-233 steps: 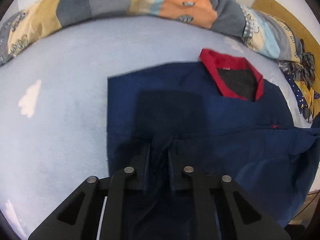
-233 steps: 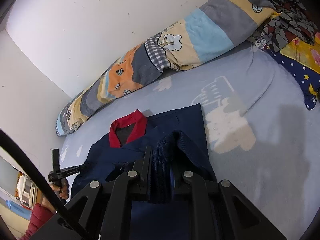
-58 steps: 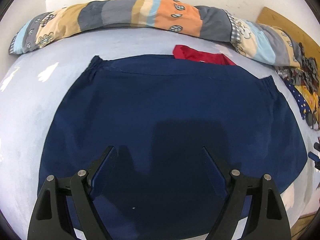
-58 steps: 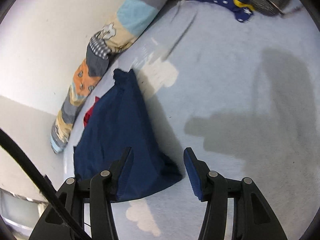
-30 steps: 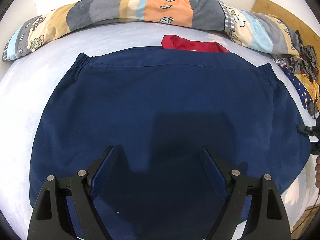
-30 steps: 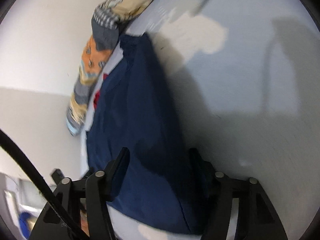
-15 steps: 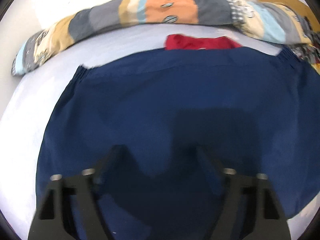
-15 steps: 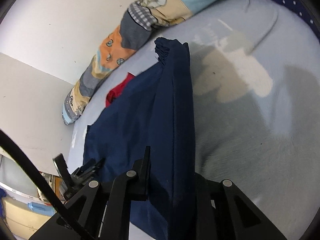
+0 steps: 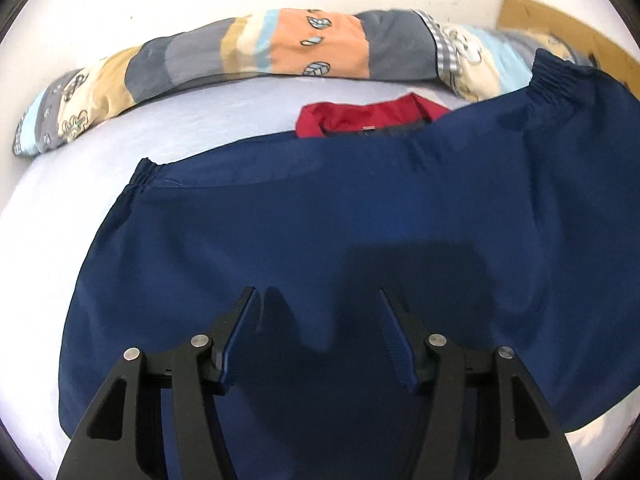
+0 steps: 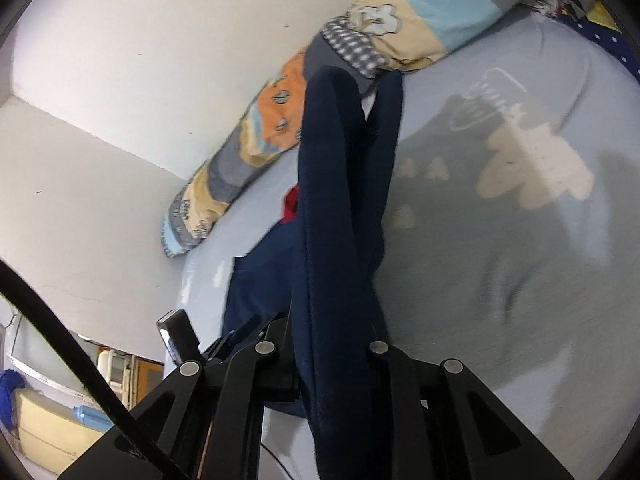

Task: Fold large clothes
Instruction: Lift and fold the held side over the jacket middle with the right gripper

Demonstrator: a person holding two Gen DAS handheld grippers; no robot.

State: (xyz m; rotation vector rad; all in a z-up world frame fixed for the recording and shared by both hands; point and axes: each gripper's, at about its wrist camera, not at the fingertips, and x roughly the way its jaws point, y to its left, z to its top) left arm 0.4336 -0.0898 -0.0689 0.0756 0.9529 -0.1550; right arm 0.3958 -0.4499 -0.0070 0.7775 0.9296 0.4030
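Note:
A large navy blue garment (image 9: 320, 216) with a red collar (image 9: 360, 118) lies folded on a pale blue bed sheet (image 9: 120, 136). My left gripper (image 9: 320, 312) is open and hovers just over the garment's near part, holding nothing. My right gripper (image 10: 332, 344) is shut on the garment's right side (image 10: 332, 200) and has lifted it off the bed, so the cloth hangs up in a fold with its gathered hem (image 9: 560, 76) raised at the right. The left gripper also shows in the right wrist view (image 10: 180, 336), at the garment's far side.
A long patchwork bolster (image 9: 280, 52) lies along the white wall behind the garment. Star-patterned bedding (image 10: 600, 28) sits at the bed's far right. A brown board (image 9: 560, 20) leans in the corner. Furniture (image 10: 60, 420) stands beyond the bed's left edge.
My right gripper closed on the garment's right side and lifted it off the bed. My left gripper's fingers have narrowed a little but stay open over the cloth.

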